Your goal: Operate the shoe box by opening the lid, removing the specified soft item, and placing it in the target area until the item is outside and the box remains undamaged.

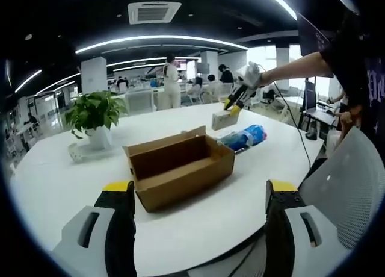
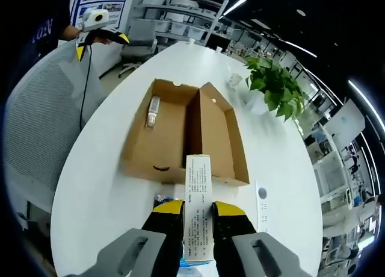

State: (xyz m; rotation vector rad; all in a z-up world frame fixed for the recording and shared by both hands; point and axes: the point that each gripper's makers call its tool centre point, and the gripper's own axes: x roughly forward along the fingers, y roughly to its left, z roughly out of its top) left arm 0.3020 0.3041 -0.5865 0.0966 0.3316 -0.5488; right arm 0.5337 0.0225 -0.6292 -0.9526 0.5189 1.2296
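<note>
An open brown cardboard shoe box (image 1: 180,165) lies in the middle of the white table (image 1: 54,180). My left gripper (image 1: 198,188) stands open in front of it, jaws wide apart with nothing between them. My right gripper (image 1: 236,104) hovers beyond the box, shut on a slim white printed carton (image 1: 221,120). In the right gripper view that carton (image 2: 197,180) sticks out from between my right gripper (image 2: 197,209) jaws, above the near edge of the shoe box (image 2: 219,135). A small white bottle (image 2: 154,111) lies in the box's left half. The left gripper (image 2: 99,24) is at the upper left.
A blue packet (image 1: 246,136) lies on the table beside the box, under the held carton. A potted plant (image 1: 96,111) stands on the far side of the table. A grey mesh chair (image 1: 349,180) is at the table's edge. People stand in the office behind.
</note>
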